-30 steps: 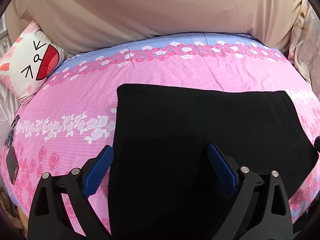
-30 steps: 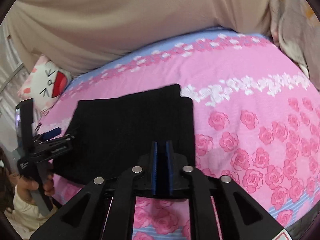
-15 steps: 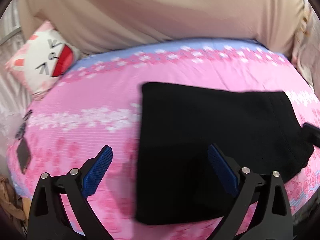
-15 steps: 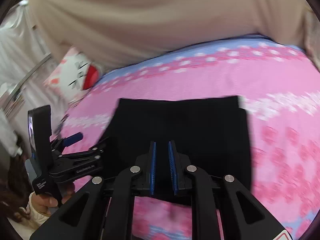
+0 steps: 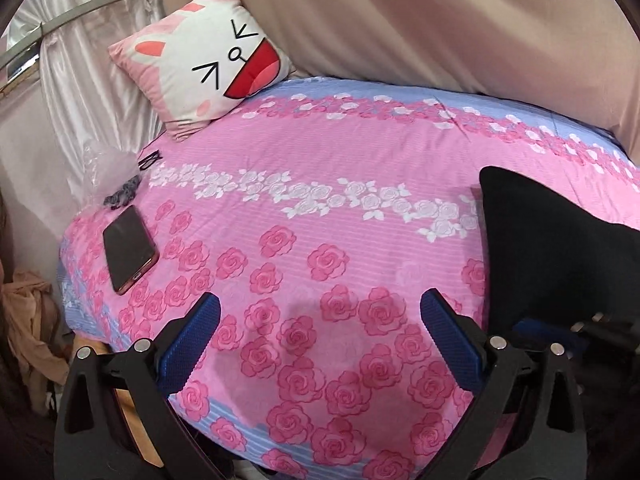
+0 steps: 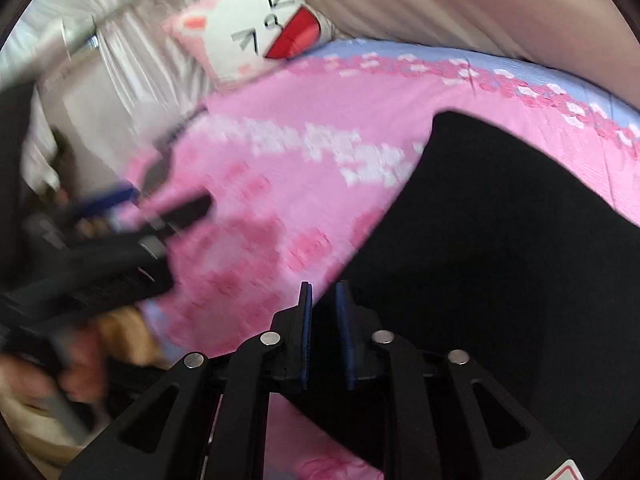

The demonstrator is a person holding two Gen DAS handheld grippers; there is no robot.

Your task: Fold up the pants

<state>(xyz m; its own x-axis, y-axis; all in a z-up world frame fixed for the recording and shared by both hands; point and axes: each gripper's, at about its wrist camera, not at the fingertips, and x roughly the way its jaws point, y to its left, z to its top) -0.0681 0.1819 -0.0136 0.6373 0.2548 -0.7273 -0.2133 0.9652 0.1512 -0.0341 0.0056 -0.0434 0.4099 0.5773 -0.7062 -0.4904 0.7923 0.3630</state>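
Pants [image 5: 560, 256]: one black folded garment, lying flat on the bed at the right edge of the left wrist view and filling the right half of the right wrist view [image 6: 500, 240]. Bed cover [image 5: 320, 208]: one, pink with rose print and a blue border. Cushions: one, a white cat-face cushion [image 5: 200, 60] at the upper left, leaning against the beige drape [image 5: 440, 20]. Phones: one dark phone [image 5: 129, 249] lying flat on the cover at the left edge, well apart from the pants. Beside it, near the satin curtain [image 5: 80, 80], a small dark item too unclear to identify.

Left gripper [image 5: 320, 336]: jaws wide, recently opening further, nothing between them, only bare rose-print cover beneath. It also shows, blurred, at the left of the right wrist view [image 6: 160, 208], a hand [image 6: 80, 376] below it.

Right gripper [image 6: 324, 332]: jaws narrow, a slim gap between the blue pads; whether cloth sits between them cannot be told. The pants edge lies directly beyond the tips.
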